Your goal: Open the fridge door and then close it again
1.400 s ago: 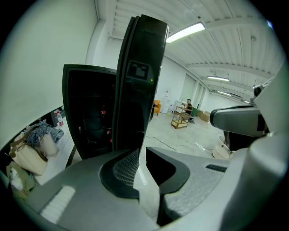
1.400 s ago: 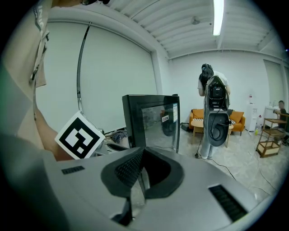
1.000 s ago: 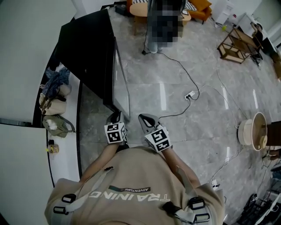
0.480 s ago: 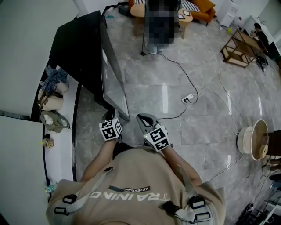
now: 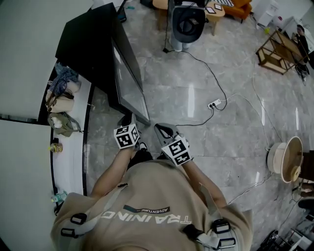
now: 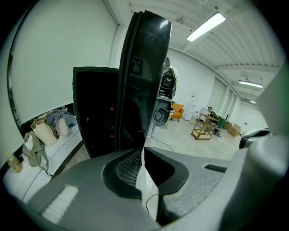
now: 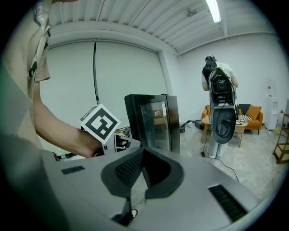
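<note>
1. both jaw pairs nearly closed and empty; left gripper (image 6: 143, 152) tips meet the fridge door (image 5: 128, 81) edge (door stands ajar).
2. right gripper (image 7: 143, 157) idle; swing door steadily along its hinge arc.

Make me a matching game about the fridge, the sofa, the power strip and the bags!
Things:
1. fridge
2. sofa
3. power strip
4. bags

Colour or place:
A. on the ledge beside the fridge
B. orange
C. black
D. white, with a cable running from it

Pairs: 1-C, 2-B, 3-D, 4-A
</note>
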